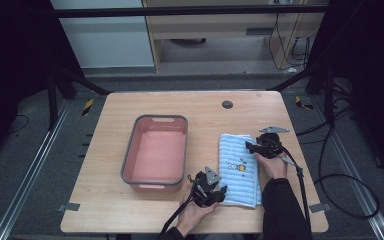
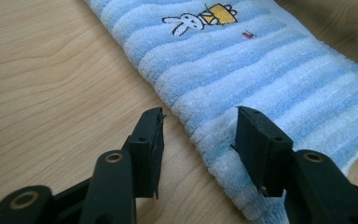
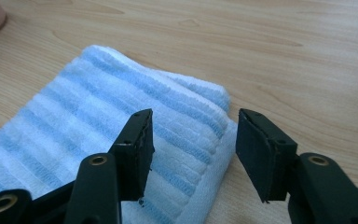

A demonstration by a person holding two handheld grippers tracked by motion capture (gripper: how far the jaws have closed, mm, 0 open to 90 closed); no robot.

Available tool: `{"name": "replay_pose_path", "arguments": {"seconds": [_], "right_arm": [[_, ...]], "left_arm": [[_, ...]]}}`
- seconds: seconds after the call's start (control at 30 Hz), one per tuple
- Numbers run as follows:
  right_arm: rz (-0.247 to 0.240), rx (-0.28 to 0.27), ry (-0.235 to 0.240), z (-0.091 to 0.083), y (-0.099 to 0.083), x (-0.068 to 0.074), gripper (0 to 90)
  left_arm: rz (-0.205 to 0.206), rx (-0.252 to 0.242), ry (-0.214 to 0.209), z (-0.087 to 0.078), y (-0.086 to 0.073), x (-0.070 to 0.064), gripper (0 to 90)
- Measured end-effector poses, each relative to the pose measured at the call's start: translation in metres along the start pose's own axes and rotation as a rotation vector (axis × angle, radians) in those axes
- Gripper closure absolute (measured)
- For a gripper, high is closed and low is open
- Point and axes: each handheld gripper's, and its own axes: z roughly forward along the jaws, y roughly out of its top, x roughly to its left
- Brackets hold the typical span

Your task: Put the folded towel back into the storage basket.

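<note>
Both grippers, left (image 2: 198, 126) and right (image 3: 193, 128), straddle towel (image 1: 238, 169) edges.

Light wooden table (image 1: 130, 210), rectangular, grain running lengthwise, on a dark grey floor. Small dark round disc (image 1: 227, 104) set in the top toward 12 o'clock. Pink tub (image 1: 128, 160) with grey rim resting left of centre, toward 9 o'clock. Folded blue-and-white striped towel (image 1: 235, 150) lying flat toward 4 o'clock, well apart from the tub, bearing a small rabbit print.
</note>
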Motion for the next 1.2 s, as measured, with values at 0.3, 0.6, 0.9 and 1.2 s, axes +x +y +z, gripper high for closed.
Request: {"name": "replay_pose_path", "arguments": {"seconds": [0.3,0.6,0.9,1.2], "right_arm": [[0.009,0.024,0.006,0.0068,-0.0035,-0.0018,52.1],[0.027,0.041,0.018,0.0096,-0.0071,-0.0028,57.6],[0.054,0.03,0.049,0.0092,-0.0094,-0.0012,71.2],[0.053,0.02,0.054,0.0056,-0.0069,0.0008,79.4]], "left_arm": [[-0.017,0.003,-0.016,0.0024,-0.0018,-0.002,63.9],[-0.021,0.005,-0.013,0.003,-0.002,-0.0055,72.4],[-0.031,0.002,-0.012,0.0033,-0.0022,-0.0082,78.0],[-0.058,-0.01,-0.021,0.0023,-0.0025,-0.0072,84.2]]}}
